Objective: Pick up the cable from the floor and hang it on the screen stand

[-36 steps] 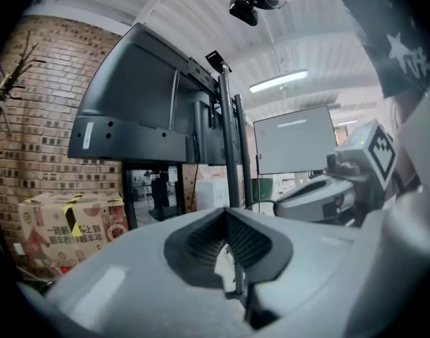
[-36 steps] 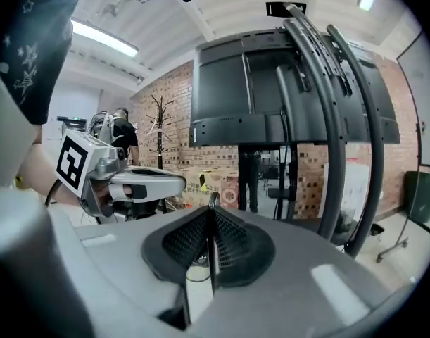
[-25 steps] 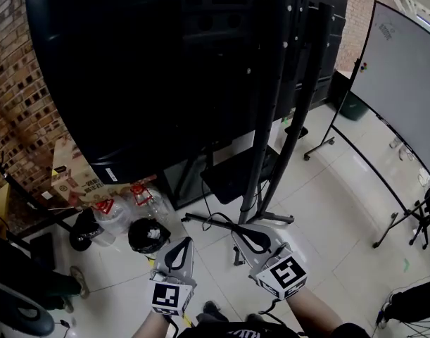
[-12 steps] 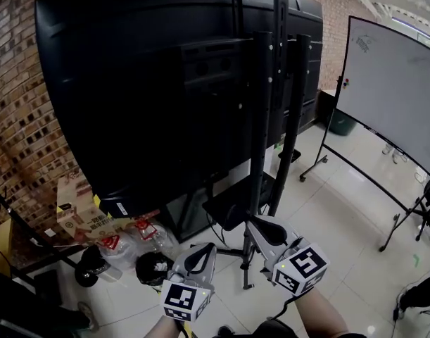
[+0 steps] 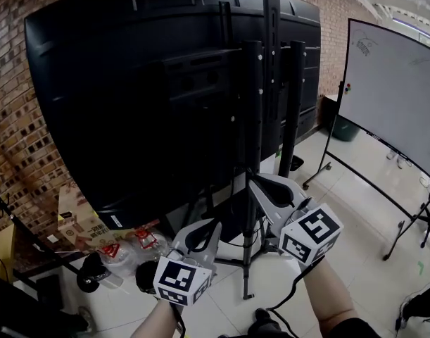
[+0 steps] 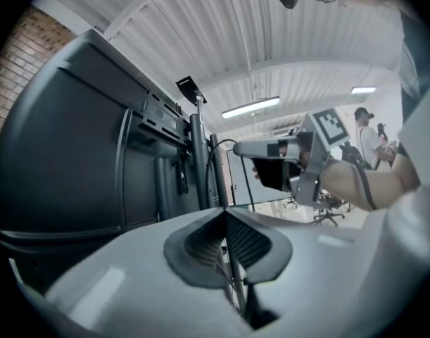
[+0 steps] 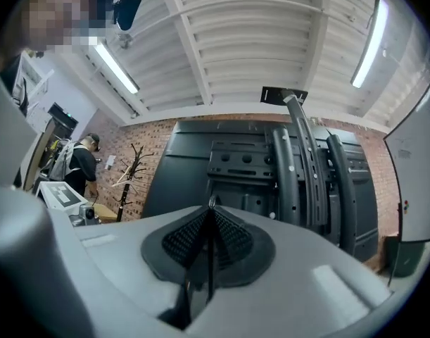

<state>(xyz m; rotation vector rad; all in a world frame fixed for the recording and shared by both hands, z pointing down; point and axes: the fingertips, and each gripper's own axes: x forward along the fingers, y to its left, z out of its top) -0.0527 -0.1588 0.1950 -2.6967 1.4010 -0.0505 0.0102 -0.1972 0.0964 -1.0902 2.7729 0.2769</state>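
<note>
While you hold both up beside the screen stand, your left gripper and right gripper each pinch the thin cable, jaws nearly together.

Head view looks forward and down; both gripper views (lower, nearer) face the same big black flat screen.

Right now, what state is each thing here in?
Left tongs: shut on the cable.
Right tongs: shut on the cable.
Cable: pinched in both tongs, not yet hung.
Stand: upright, carrying the screen.
Screen: mounted, back toward us.
Whiteboard: upright, nearly blank.
</note>
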